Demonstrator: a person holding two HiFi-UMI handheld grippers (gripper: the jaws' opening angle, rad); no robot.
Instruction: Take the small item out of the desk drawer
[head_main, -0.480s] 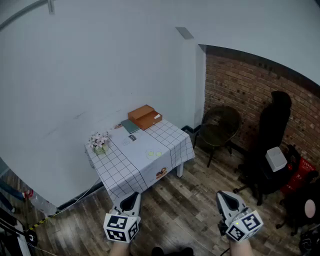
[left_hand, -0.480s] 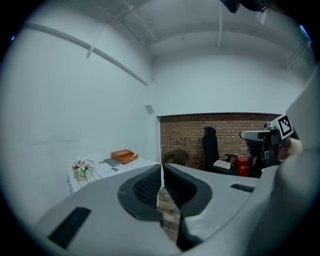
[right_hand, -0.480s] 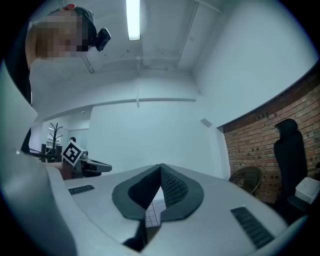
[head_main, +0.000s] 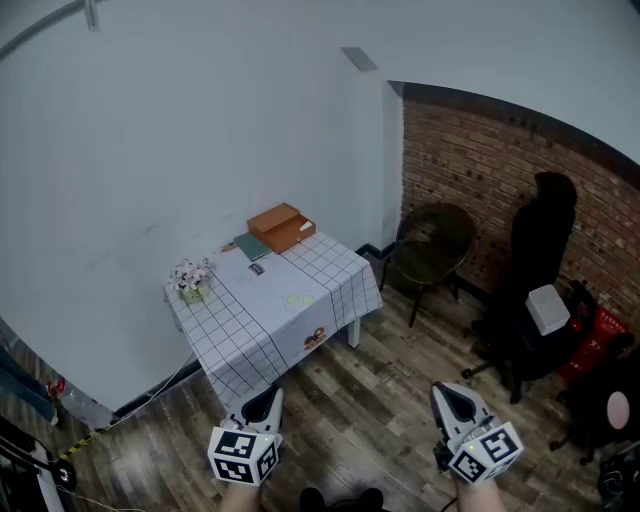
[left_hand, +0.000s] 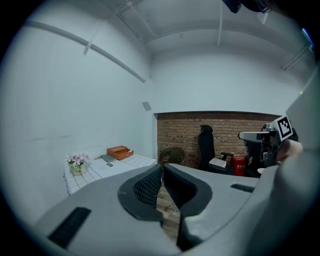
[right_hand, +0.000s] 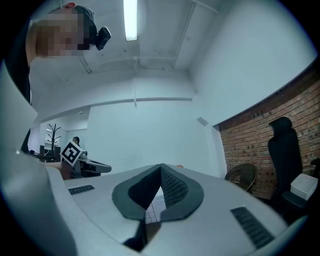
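Note:
A small desk (head_main: 262, 320) with a white checked cloth stands against the white wall, well ahead of me. On it lie an orange box (head_main: 281, 227), a dark notebook (head_main: 252, 246) and a pot of flowers (head_main: 190, 278). No drawer or small item shows. My left gripper (head_main: 264, 403) and right gripper (head_main: 446, 399) hover low over the wooden floor, both far short of the desk. Each has its jaws shut with nothing between them. In the left gripper view the desk (left_hand: 107, 169) and the orange box (left_hand: 119, 151) appear at the left.
A wicker chair (head_main: 433, 250) stands right of the desk by the brick wall (head_main: 480, 170). A black office chair (head_main: 535, 270) and red items (head_main: 592, 350) are at the far right. Cables and clutter lie at the lower left (head_main: 40, 440).
The view has shifted slightly: desk and chairs sit a little to the left and higher in frame. Both grippers keep their places and stay shut.

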